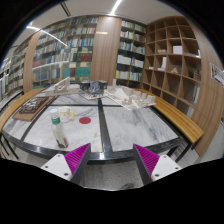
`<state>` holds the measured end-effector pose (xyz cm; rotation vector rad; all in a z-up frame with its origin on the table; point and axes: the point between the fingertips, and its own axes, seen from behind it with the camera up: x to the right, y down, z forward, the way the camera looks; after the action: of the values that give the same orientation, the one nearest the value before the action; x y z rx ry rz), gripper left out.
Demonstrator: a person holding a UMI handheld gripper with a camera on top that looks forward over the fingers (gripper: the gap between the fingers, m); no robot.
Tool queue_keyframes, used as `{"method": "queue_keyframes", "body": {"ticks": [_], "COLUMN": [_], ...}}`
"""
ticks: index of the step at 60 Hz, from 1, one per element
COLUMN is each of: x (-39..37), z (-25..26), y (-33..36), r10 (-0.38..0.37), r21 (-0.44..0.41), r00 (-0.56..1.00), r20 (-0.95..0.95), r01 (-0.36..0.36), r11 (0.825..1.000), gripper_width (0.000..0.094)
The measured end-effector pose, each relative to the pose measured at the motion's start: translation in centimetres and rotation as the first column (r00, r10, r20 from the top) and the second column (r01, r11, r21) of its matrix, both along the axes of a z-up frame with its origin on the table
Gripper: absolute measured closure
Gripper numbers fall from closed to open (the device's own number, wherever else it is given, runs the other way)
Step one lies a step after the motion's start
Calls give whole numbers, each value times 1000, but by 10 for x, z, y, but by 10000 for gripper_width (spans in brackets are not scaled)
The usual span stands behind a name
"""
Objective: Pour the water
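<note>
A clear plastic bottle (58,129) with a green cap stands upright on the white table (125,125), left of and well beyond my left finger. A small red disc-like thing (85,120) lies on the table to its right. My gripper (111,165) is open and empty, held back from the table's near edge, with its two pink pads (73,160) wide apart. Nothing is between the fingers.
A dark seam (103,125) splits the table down the middle. Clutter of papers and clear wrapping (118,96) lies at the far end. A wooden bench (178,122) runs along the right. Bookshelves (70,50) and a cubby shelf (172,60) stand behind.
</note>
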<state>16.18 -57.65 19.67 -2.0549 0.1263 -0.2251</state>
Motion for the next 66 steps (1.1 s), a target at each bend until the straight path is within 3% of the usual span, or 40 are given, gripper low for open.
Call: {"method": "queue_keyframes", "body": {"ticks": [20,37,44,53,58,61,64,66], "x": [-69,-188,-216,-221,-224,-226,-225,-225], "z": [-69,-100,-106,-115,-122,-124,-127,-125], "y": [10,101,149,200,217,223,228,229], "r10": [95,252,276,256,267,282,282,285], "r21": [-31,84,121,189,207,223,232,246], "r00": [995,968,960,966,963,959,959,958], "r20": [-9,-9,-44,-28,-31,-30,-12,-7], "r01": [-96,-250,-269,-247,-255,-269,-272,-275], "r11": [995,965,955,951,945,937,934,930], "gripper_width": [74,75,78,85,131,213,389,411]}}
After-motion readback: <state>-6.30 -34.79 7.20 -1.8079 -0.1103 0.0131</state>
